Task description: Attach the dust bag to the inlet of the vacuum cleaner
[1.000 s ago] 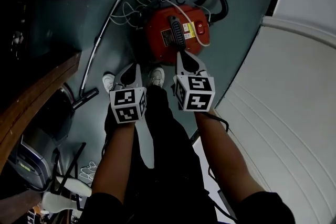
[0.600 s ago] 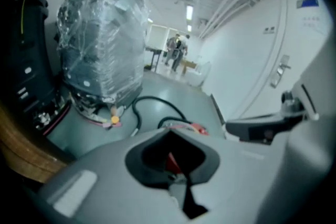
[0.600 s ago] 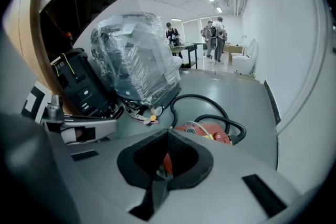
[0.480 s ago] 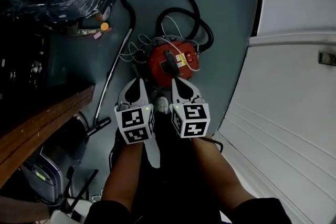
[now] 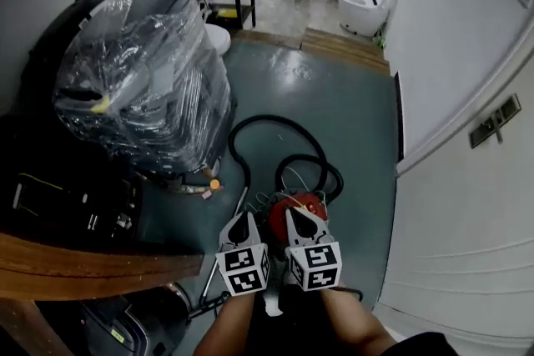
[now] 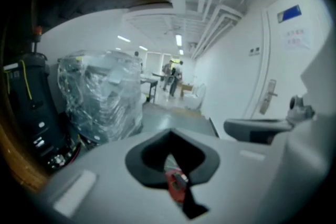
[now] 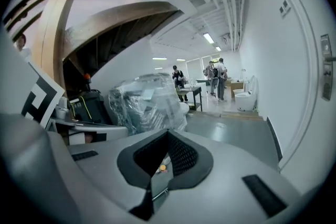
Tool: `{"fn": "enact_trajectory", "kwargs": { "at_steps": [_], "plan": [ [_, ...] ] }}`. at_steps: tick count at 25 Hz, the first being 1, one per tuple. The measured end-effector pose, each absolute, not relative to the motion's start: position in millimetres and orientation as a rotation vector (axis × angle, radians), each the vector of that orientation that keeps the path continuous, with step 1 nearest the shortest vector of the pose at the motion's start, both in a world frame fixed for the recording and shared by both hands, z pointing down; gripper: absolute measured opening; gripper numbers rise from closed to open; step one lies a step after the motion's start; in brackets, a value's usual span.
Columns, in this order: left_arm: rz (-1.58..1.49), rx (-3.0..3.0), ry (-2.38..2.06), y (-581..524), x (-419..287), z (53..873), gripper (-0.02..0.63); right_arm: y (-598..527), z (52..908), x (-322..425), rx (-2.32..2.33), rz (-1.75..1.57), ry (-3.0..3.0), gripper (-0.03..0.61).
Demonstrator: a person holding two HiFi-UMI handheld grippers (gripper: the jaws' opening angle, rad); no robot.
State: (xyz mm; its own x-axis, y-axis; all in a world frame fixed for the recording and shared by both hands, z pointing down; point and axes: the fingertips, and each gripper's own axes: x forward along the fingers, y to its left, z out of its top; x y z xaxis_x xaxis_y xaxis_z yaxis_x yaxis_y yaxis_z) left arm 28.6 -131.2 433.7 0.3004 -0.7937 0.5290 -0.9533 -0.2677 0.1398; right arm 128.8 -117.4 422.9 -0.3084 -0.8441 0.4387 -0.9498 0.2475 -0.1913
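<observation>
Both tools are held side by side in front of the person, high above the floor point(image 5: 342, 96). The left tool point(image 5: 243, 219) is clenched with nothing in it, and the right tool point(image 5: 296, 217) is clenched and empty too. In each gripper view the jaws meet, leaving only a sliver of floor visible through the gap. The red vacuum cleaner point(image 5: 277, 219) sits on the floor directly below them, partly hidden by the tools, and its black hose point(image 5: 267, 119) loops away behind it. A plastic-wrapped bundle point(image 5: 142, 79) stands off to the left.

I see no dust bag in any view, and neither tool carries one. Empty, shut and well above the machine, they look parked rather than working. I would say nothing is being fitted at the inlet just now, and I cannot see the inlet from here.
</observation>
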Motion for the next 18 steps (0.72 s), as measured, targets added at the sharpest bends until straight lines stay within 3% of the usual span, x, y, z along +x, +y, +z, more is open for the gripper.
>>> {"fn": "enact_trajectory", "kwargs": {
  "at_steps": [8,18],
  "plan": [
    [0.382,2.284,-1.602,-151,24,309,0.000,-134,297,99,1.695,0.395,-2.472,-0.002],
    [0.301,2.379,-1.704,-183,-4,234,0.000,-163,234,69,1.693,0.252,-2.529,-0.002]
  ]
}}
